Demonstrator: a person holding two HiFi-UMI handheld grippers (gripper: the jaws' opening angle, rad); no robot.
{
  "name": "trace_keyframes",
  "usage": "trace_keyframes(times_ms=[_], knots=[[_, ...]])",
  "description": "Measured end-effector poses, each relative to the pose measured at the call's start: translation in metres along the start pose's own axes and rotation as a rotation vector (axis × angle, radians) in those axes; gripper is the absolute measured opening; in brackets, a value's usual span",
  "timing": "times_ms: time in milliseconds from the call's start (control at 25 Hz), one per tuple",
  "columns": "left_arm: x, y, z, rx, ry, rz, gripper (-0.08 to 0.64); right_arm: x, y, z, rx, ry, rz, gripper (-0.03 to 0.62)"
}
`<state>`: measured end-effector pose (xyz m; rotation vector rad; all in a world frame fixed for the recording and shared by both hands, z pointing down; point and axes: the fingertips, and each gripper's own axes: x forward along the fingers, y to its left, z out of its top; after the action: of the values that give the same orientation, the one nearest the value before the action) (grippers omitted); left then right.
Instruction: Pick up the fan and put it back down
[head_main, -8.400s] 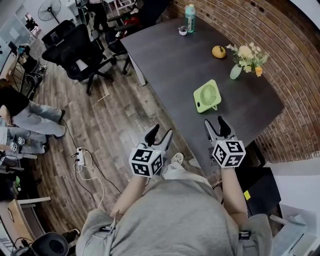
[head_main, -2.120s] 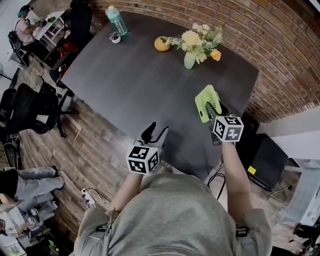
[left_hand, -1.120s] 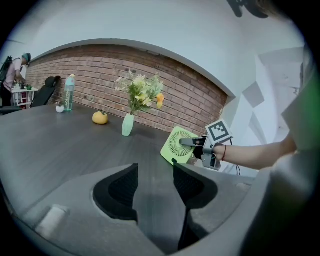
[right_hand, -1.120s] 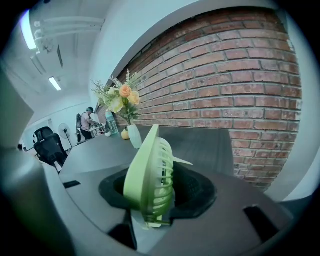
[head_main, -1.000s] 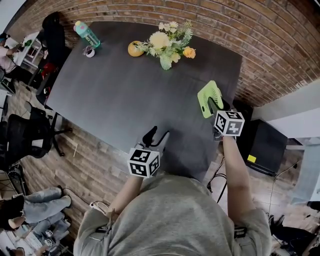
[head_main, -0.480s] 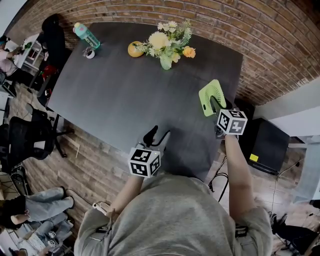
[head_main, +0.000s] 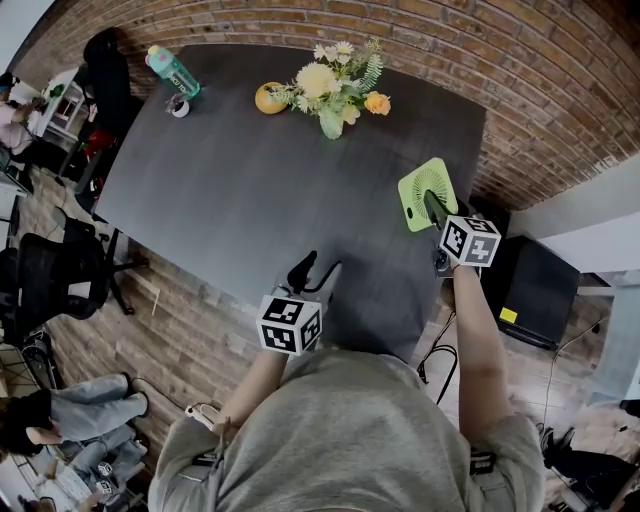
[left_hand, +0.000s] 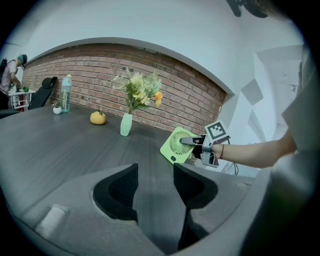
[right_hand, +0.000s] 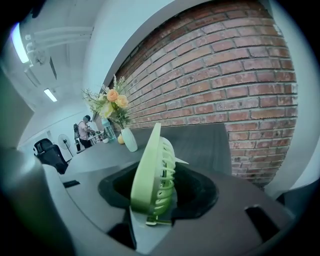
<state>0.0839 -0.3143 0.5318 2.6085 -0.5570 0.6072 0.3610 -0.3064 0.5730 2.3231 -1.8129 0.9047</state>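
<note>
head view: i'm seeing the fan (head_main: 424, 190) sitting near the right edge of the table (head_main: 250, 170), nearer to me than the vase of flowers (head_main: 330, 122). my right gripper (head_main: 432, 206) is reaching onto it from the near side. my left gripper (head_main: 315, 270) is hanging over the table's near edge, well apart from the fan.

left gripper view: this gripper's jaws are standing moderately apart with only bare table between them, so it's carrying nothing. over to the right, the fan (left_hand: 175, 146) is leaning back with its lower edge on the table, and one finger of the right gripper is lying across its round grille.

right gripper view: the fan (right_hand: 152, 175) is standing edge-on between the jaws, which are opening, and the pads are looking as if they're touching both faces. i'm judging that the put-down is nearly finished, leaving only the release and the pull-away. the fan is showing as a thin, pale green square with a round slatted grille and a small prop sticking out behind.
</note>
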Motion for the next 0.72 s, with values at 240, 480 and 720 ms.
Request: trace_keyframes(times_ms=[240, 480, 720], knots=[[-0.002, -0.002, -0.001, -0.004, -0.002, 0.008, 0.212, 0.001, -0.002, 0.0, -0.006, 0.001, 0.001, 0.192], [-0.009, -0.001, -0.002, -0.005, -0.013, 0.015, 0.212, 0.0, -0.005, -0.002, -0.007, 0.001, -0.012, 0.198], [-0.019, -0.001, -0.004, -0.005, -0.021, 0.023, 0.212, -0.003, -0.012, -0.011, 0.021, 0.008, -0.036, 0.213]])
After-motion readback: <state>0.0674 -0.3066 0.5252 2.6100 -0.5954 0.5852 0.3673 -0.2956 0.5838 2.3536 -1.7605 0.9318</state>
